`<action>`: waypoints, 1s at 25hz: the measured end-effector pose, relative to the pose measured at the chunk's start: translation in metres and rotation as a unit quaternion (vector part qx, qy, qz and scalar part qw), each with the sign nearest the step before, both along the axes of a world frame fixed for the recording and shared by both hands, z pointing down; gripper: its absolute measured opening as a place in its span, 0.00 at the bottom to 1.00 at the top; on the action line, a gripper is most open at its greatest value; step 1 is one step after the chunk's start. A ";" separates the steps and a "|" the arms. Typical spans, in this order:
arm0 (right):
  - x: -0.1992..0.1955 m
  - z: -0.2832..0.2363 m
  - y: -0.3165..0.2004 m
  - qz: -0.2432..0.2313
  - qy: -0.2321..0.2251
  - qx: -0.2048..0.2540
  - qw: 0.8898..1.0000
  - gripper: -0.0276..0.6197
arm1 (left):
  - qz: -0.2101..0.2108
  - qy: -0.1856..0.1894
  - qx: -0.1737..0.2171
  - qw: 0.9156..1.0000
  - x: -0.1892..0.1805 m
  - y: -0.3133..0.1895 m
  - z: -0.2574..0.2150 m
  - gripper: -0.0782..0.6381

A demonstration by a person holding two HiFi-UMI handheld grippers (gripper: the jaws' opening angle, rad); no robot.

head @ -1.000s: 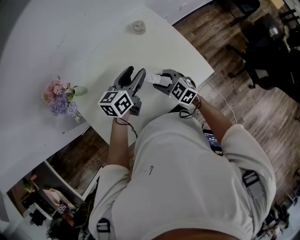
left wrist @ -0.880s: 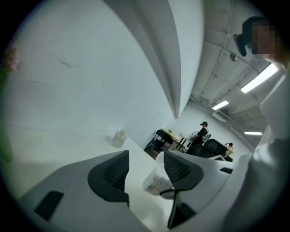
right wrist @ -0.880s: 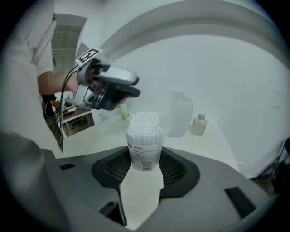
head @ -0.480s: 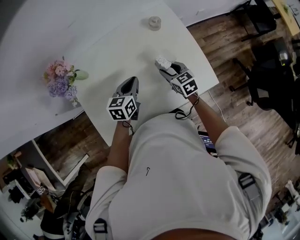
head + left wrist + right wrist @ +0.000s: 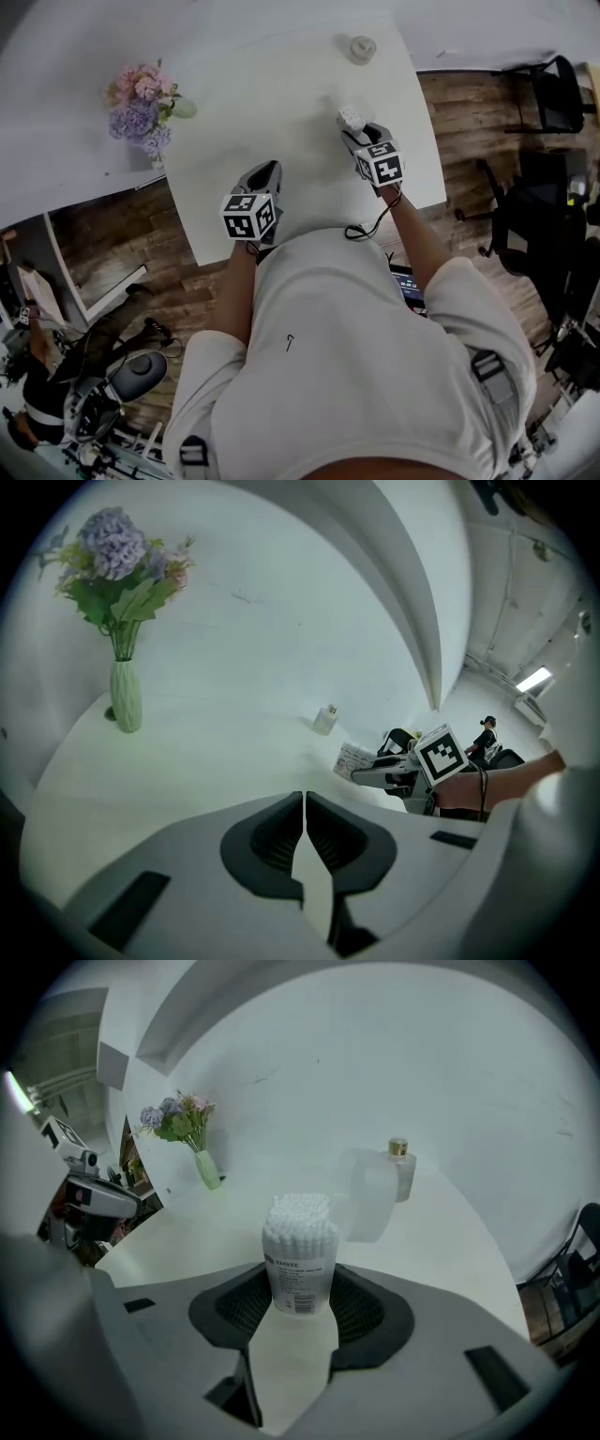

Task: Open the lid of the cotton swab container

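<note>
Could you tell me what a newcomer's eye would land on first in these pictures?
First, the cotton swab container, packed with white swabs, clamped between the jaws of the right gripper over the white table. Next, the left gripper beside it, its jaws shut on nothing. Then the vase of purple and pink flowers near the table's left edge.

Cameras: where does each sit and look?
Head view: on the person's head, looking down at table, shirt, arms, left gripper, right gripper.
Left gripper view: on left gripper, facing flower vase; shut jaws show.
Right gripper view: on right gripper, facing the cotton swab container between its jaws.
Both gripper views share the flower vase.
</note>
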State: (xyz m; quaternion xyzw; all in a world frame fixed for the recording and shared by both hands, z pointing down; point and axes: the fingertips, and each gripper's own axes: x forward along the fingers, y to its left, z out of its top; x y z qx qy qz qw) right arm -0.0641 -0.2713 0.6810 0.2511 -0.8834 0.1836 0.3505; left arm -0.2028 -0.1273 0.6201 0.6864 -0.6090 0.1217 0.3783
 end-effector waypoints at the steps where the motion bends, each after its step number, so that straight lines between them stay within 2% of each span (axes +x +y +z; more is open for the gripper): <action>1: -0.001 0.002 -0.002 -0.003 0.006 0.001 1.000 0.34 | -0.007 0.003 -0.003 1.000 -0.002 0.003 0.002 0.15; 9: 0.001 0.014 -0.006 -0.015 0.032 0.004 0.999 0.34 | -0.027 0.008 -0.020 0.999 -0.002 0.013 0.014 0.15; 16: 0.011 0.026 0.003 -0.018 0.064 0.005 0.998 0.34 | -0.012 0.015 -0.025 1.000 0.010 0.014 0.017 0.15; 25: 0.031 0.028 0.016 0.019 0.067 -0.010 0.998 0.38 | 0.028 0.011 -0.029 0.999 0.022 0.011 0.018 0.15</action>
